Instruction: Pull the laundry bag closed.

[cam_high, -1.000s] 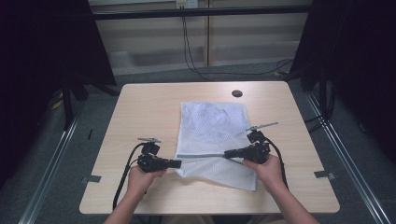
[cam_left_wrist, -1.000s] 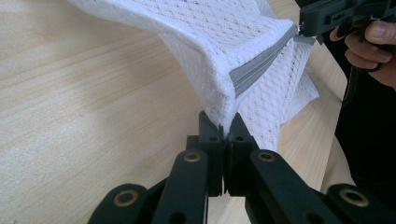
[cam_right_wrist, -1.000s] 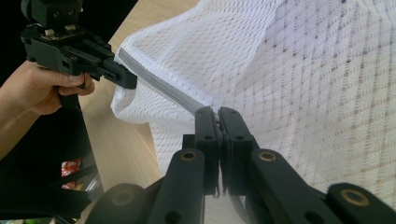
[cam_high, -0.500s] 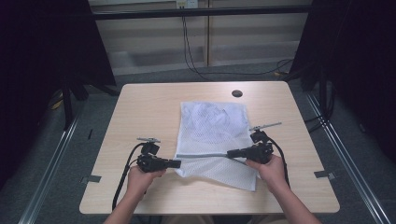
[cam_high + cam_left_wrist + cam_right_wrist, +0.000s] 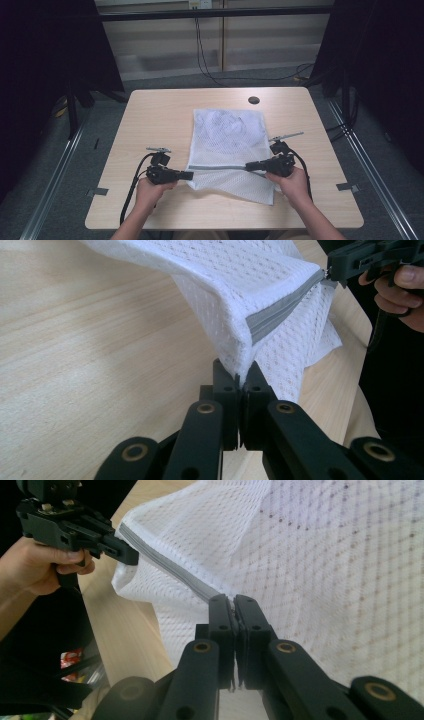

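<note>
A white mesh laundry bag (image 5: pixel 227 132) lies on the wooden table (image 5: pixel 155 120), with its grey zipper (image 5: pixel 220 167) along the near edge. My left gripper (image 5: pixel 190 175) is shut on the bag's corner at the zipper's left end. In the left gripper view the jaws (image 5: pixel 239 374) pinch the mesh (image 5: pixel 240 270) just below the zipper (image 5: pixel 280 310). My right gripper (image 5: pixel 248 165) is shut on the zipper's right end; its own view shows the jaws (image 5: pixel 234 600) closed on the zipper (image 5: pixel 165 565). The zipper edge is lifted and stretched taut between the two grippers.
A round black cable hole (image 5: pixel 254 100) sits near the table's far edge. Metal rails (image 5: pixel 360 150) run along the floor on both sides of the table. Cables trail from each gripper toward the near edge.
The right gripper has edged slightly to the right, drawing the zipper tighter. The left gripper has stayed put.
</note>
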### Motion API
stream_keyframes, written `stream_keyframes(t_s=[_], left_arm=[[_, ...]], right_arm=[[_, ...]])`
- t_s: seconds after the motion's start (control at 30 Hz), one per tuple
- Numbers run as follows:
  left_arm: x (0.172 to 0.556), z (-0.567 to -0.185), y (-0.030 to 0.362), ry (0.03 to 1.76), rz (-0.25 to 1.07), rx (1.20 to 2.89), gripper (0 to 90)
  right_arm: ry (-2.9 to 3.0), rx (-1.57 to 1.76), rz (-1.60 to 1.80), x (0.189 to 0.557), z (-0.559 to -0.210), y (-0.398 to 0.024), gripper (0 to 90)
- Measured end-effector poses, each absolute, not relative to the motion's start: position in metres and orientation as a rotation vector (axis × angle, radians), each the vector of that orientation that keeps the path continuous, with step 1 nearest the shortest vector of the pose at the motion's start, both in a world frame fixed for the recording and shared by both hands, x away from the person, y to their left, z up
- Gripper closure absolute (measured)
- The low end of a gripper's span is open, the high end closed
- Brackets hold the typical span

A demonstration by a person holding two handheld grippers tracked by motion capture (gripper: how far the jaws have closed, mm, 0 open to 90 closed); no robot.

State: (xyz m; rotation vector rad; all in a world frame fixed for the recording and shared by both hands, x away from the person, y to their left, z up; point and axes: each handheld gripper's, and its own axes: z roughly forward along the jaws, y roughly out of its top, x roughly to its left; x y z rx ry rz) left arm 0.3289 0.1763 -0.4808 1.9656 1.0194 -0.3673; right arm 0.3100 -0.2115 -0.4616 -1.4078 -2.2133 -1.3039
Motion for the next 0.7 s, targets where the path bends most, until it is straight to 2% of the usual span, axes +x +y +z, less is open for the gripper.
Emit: stream_keyframes(t_s=[0.7], left_arm=[[0.3294,-0.4805,0.1775,1.019,-0.371,1.969,88.6]], right_arm=[[-2.193,-1.411,-1.328,0.3069,-0.4615,-0.2192,86.9]])
